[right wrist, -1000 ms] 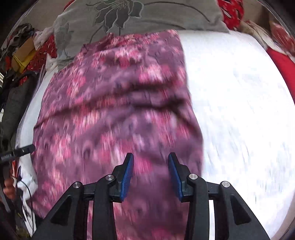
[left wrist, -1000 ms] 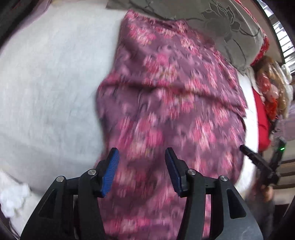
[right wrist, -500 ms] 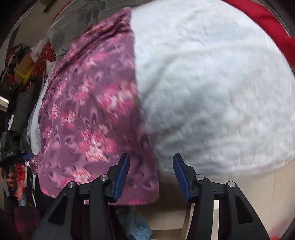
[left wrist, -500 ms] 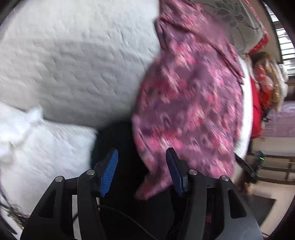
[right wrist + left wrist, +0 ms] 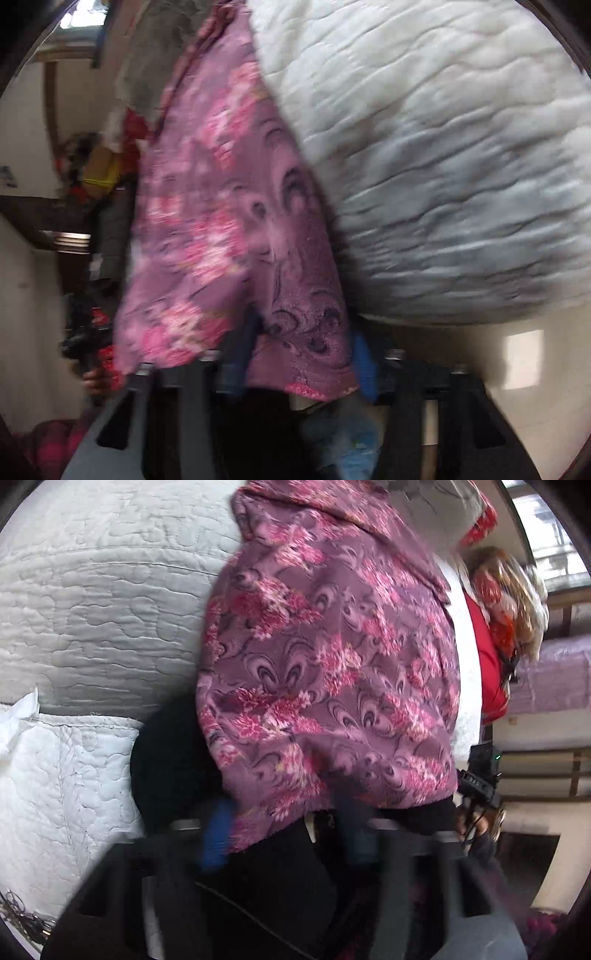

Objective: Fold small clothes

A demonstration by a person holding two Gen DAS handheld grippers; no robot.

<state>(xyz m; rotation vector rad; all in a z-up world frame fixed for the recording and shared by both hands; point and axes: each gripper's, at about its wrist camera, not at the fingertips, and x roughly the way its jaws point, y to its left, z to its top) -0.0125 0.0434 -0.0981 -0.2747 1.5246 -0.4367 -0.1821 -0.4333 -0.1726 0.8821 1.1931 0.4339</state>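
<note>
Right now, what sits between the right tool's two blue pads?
The near corner of the purple floral garment hangs between the right tool pads, seen in the right wrist view.

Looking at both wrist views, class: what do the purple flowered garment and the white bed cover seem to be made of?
Purple flowered garment: looks like soft fleece or plush knit, matt; the surface is fuzzy, the hem edge is nappy, and it drapes limply over the bed edge. White bed cover: looks like quilted cotton or a synthetic, slightly sheeny; stitched wavy lines make puffed, padded ridges. Neither fibre can be settled by sight.

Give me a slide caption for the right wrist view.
Right gripper closing on the hem of a purple floral garment hanging off a white quilted bed.
</note>
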